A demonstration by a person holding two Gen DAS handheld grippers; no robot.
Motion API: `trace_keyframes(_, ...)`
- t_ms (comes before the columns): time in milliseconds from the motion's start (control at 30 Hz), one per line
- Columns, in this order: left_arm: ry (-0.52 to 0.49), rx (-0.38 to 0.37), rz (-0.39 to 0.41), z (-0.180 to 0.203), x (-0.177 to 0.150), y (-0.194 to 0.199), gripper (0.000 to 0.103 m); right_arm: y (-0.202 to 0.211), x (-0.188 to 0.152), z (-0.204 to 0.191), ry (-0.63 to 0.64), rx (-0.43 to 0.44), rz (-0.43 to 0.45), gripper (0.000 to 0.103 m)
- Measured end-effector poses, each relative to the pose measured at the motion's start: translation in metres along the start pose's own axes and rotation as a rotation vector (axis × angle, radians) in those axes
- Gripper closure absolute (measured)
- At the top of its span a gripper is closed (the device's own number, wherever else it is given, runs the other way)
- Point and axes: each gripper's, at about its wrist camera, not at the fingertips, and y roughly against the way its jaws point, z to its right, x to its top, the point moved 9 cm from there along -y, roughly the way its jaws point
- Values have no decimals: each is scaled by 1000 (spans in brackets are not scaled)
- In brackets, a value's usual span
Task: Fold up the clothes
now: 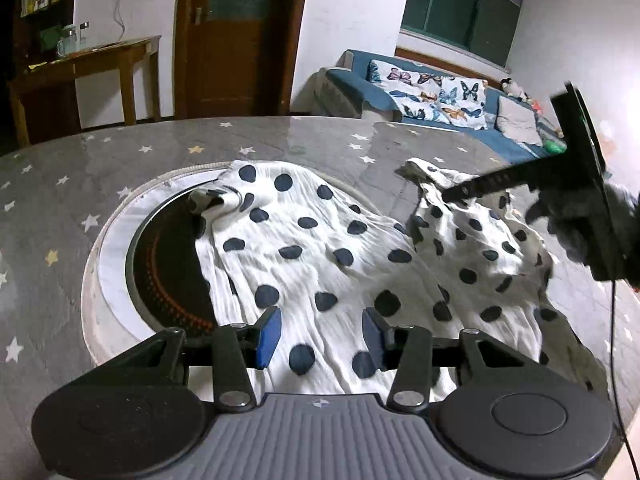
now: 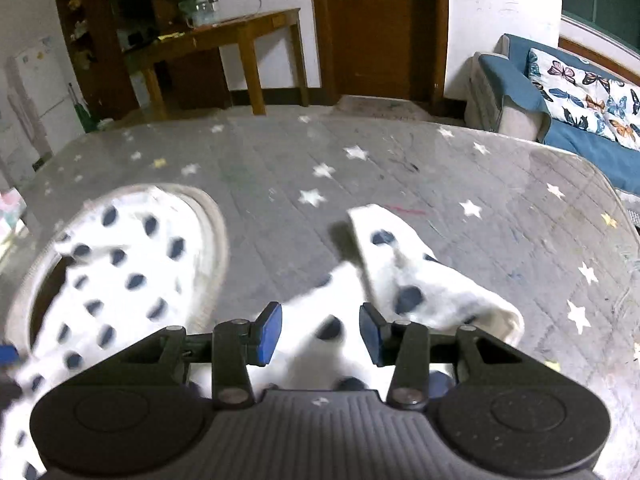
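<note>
White crinkled garment with navy dots spread on grey star-patterned counter, left gripper jaws open over its six-o'clock hem, right gripper jaws open above a raised fold

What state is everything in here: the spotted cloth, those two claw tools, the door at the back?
Garment: unfolded, crumpled, partly over the round hob.
Left gripper: open, above the garment.
Right gripper: open, over a sleeve.
Door: shut.
</note>
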Motion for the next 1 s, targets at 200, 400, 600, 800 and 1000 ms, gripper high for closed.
trace_keyframes(200, 4, 43, -33, -7, 9, -17, 55, -24, 10, 19, 34, -40, 21, 60)
trace_keyframes(400, 0, 84, -43, -16, 19, -29, 55, -42, 26, 53, 183, -304, 48, 57)
trace_keyframes(600, 9, 121, -31, -30, 36, -33, 55, -23, 44, 80, 147, -441, 131, 53)
trace_keyframes(800, 35, 170, -3, -50, 62, -37, 55, -4, 44, 67, 94, -325, 163, 51)
trace_keyframes(1000, 106, 238, 29, -87, 101, -48, 55, -9, 21, 37, 93, -175, 105, 46)
